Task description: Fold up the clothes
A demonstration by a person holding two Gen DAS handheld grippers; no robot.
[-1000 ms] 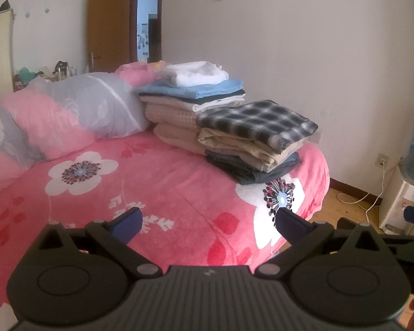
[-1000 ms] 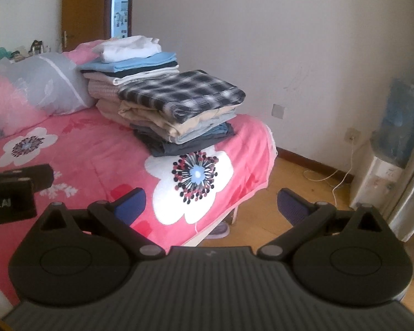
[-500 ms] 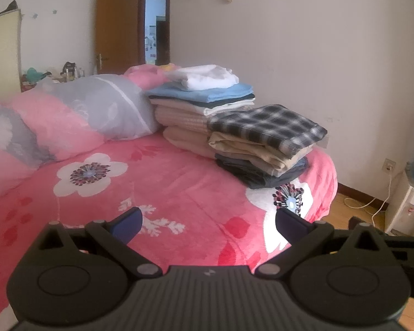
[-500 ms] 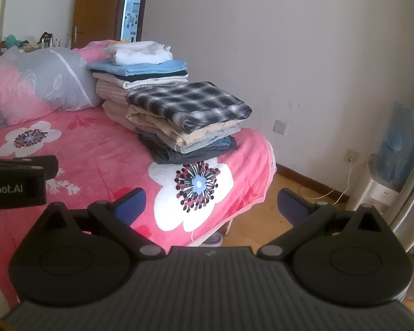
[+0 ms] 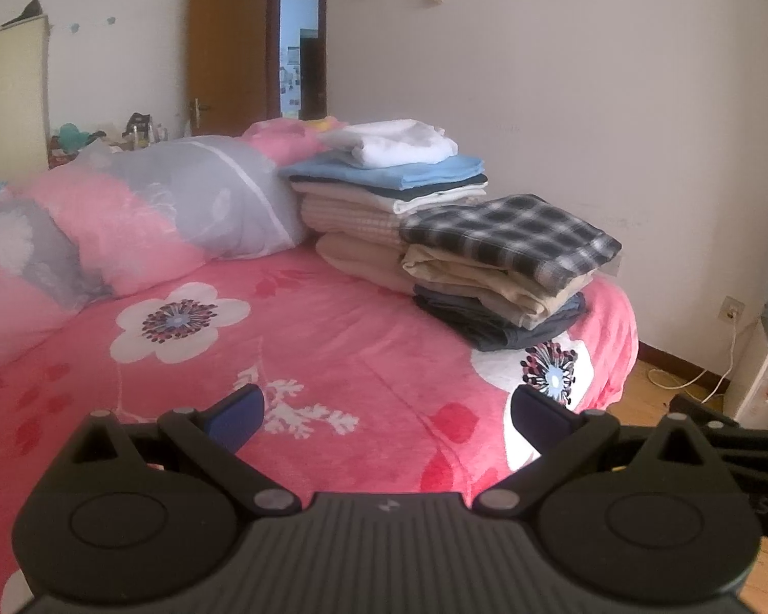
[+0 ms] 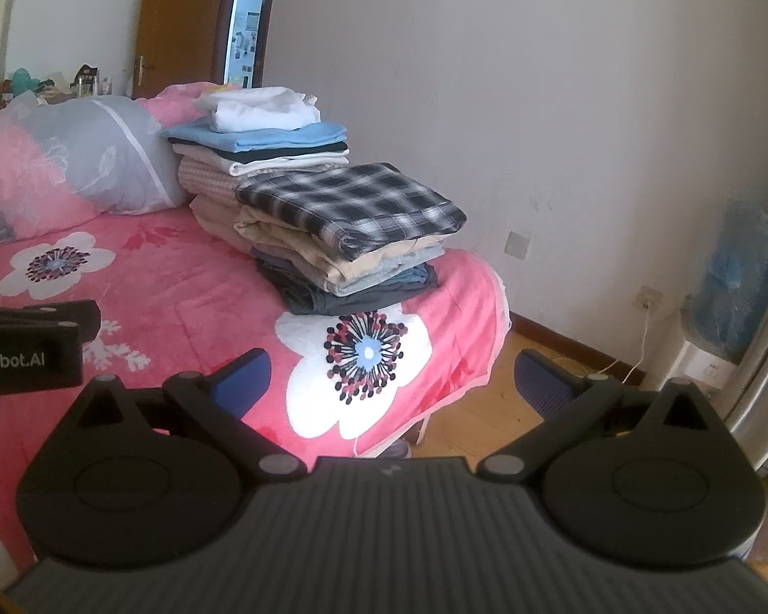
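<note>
I had both grippers up off the bed and empty: the left gripper (image 5: 386, 412) showed its jaws spread wide with only pink bedspread (image 5: 333, 348) between the blue pads, and the right gripper (image 6: 391, 384) was just as wide open, its gap straddling the bed's corner and the wooden floor (image 6: 491, 409). Compared with a second earlier, both cameras had tipped upward and swung a little, so the stacks sat lower in view and more of the wall came in; nothing on the bed had shifted, only my hands. In the right view the left tool's body poked in at the left edge, so the two were held side by side, close together. Farther on, the near stack of clothes (image 5: 507, 276) lay at the bed's far corner, a plaid shirt (image 5: 517, 238) on top of tan and dark pieces, and just behind it, touching, stood the taller stack (image 5: 389, 189) topped by a white garment (image 5: 394, 140) on a blue one. Pillows (image 5: 179, 204) leaned beside that. I saw no loose garment anywhere on the spread, so my read was that the folding here was done or I was between items, pulling back to find the next one.
</note>
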